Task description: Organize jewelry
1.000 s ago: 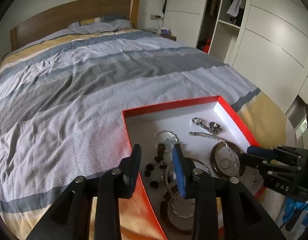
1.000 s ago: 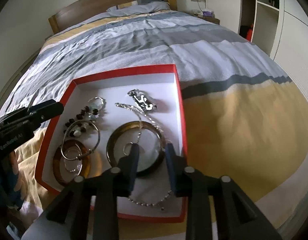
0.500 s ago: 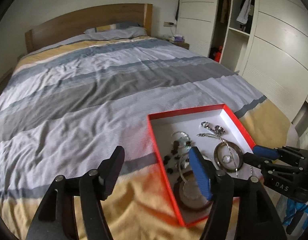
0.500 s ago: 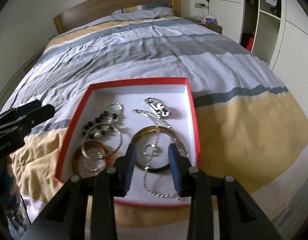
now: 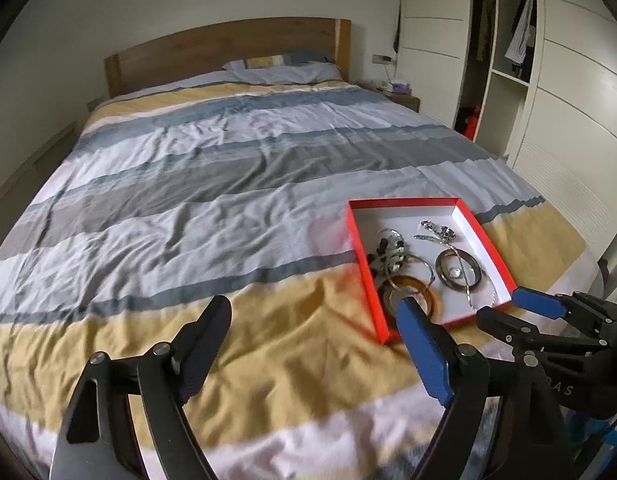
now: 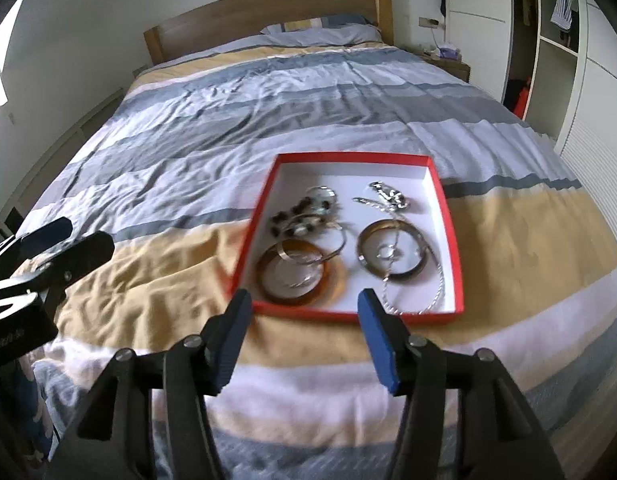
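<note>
**Both grippers empty, jewelry sits in red box on bed**

Bedroom w/ wide bed (image 5: 236, 184) under a striped blue, grey and yellow cover, wooden headboard (image 5: 228, 52) at far end, white wardrobe (image 5: 568, 112) on the right.

Left wrist view: my left gripper (image 5: 312, 320) hangs over the yellow stripe, jaws wide apart and opening, nothing btwn them. Red box (image 5: 362, 256) w/ white inside lies on the cover ahead and to the right, just past my blue fingertip (image 5: 412, 316). In it: amber bangle (image 5: 428, 300) near the front corner, dark bangle (image 5: 474, 268) beside it, dark bead string (image 5: 382, 248) on the left side, silver pieces (image 5: 438, 232) towards the back. My right gripper (image 5: 508, 308) shows at the right edge, near the box's front right corner.

Right wrist view: right gripper (image 6: 304, 312) hovers just short of the box's (image 6: 456, 248) near edge, jaws opening, nothing in them. Amber bangle (image 6: 336, 280) front left w/ thin silver hoops (image 6: 336, 250) over it, dark bangle (image 6: 412, 272) front right, silver chain (image 6: 438, 288) draped across it and trailing to the front. Beads (image 6: 286, 216) back left, silver pieces (image 6: 388, 196) back right. Left gripper (image 6: 64, 236) at the left edge, well apart from the box.
</note>
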{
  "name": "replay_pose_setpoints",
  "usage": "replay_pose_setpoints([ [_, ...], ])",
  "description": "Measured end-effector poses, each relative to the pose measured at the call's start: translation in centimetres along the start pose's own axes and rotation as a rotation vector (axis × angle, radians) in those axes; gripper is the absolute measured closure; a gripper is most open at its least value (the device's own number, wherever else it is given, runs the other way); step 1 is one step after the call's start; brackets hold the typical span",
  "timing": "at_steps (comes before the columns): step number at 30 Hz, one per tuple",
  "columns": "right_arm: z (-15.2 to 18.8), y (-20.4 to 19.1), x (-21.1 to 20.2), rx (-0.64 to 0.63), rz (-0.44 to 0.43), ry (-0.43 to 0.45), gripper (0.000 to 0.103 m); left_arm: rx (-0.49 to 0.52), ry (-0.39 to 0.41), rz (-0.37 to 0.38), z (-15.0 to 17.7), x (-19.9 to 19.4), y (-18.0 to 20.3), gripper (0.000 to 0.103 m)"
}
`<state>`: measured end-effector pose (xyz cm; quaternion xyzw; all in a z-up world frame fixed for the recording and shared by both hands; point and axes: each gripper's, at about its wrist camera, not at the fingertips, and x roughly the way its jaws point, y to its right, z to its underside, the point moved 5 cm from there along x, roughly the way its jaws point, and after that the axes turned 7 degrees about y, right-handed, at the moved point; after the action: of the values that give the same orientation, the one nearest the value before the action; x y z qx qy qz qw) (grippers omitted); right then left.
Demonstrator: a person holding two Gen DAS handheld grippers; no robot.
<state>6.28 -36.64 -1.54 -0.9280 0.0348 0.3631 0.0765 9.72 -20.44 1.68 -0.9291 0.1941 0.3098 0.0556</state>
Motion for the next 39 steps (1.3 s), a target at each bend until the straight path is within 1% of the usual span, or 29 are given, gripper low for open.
replay_pose_setpoints([
  [2,0.4,-1.0,-1.2,-0.001,-0.004,0.009,0.044,-0.006,0.007,-0.015,0.4,-1.4,-0.5,0.012],
  [5,1.0,-2.2,-2.9,-0.007,-0.002,0.023,0.040,-0.009,0.032,-0.039,1.0,-4.0,-1.2,0.009],
  [9,1.8,-3.7,-4.8,-0.025,0.011,0.035,0.037,-0.019,0.054,-0.073,2.1,-6.9,-2.7,0.000],
  [17,3.2,-6.5,-8.3,-0.077,0.055,0.082,0.036,-0.076,0.065,-0.137,5.1,-11.1,-6.7,0.001],
  [23,4.3,-7.3,-10.4,-0.101,0.061,0.108,0.036,-0.112,0.123,-0.185,6.7,-14.6,-8.6,0.001],
  [27,4.7,-7.8,-11.6,-0.125,0.054,0.129,0.036,-0.127,0.137,-0.216,7.5,-16.0,-9.2,0.001],
  [32,5.0,-7.7,-13.2,-0.136,0.053,0.162,0.036,-0.149,0.130,-0.228,8.4,-16.9,-9.3,0.001],
  [39,5.0,-7.0,-14.4,-0.127,0.062,0.183,0.036,-0.132,0.139,-0.249,8.4,-17.9,-8.7,0.001],
])
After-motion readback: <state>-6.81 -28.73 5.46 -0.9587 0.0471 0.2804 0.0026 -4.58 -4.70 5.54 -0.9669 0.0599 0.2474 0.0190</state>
